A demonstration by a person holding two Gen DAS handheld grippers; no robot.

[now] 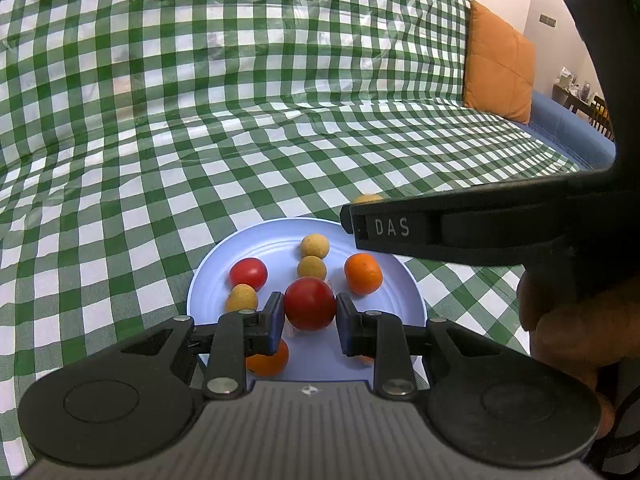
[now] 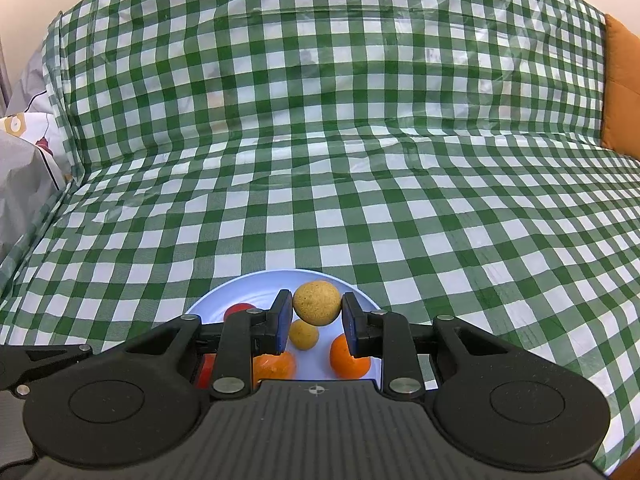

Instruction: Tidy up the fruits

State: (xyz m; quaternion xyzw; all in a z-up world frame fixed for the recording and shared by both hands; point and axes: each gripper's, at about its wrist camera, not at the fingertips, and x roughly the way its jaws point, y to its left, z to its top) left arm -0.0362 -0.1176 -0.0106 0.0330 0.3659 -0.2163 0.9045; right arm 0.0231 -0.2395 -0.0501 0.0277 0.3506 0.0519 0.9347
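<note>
My left gripper point(image 1: 310, 305) is shut on a red tomato point(image 1: 310, 310), held just above a pale blue plate point(image 1: 208, 264). On that plate lie another red tomato point(image 1: 248, 273), three tan-yellow balls point(image 1: 315, 245), and two oranges point(image 1: 363, 273). My right gripper point(image 2: 316, 312) is shut on a tan-yellow ball point(image 2: 316, 303) over the same plate point(image 2: 224, 292), where an orange point(image 2: 350, 356) and a smaller yellow ball point(image 2: 304, 334) show below it. Seen from the left wrist, the right gripper point(image 1: 356, 224) reaches in from the right over the plate's far rim.
A green-and-white checked cloth point(image 2: 320, 160) covers the seat and backrest all around the plate. An orange cushion point(image 1: 498, 64) and a blue sofa arm point(image 1: 568, 128) lie to the right. A grey patterned pillow point(image 2: 20, 160) sits far left. A person's hand point(image 1: 568, 328) grips the right tool.
</note>
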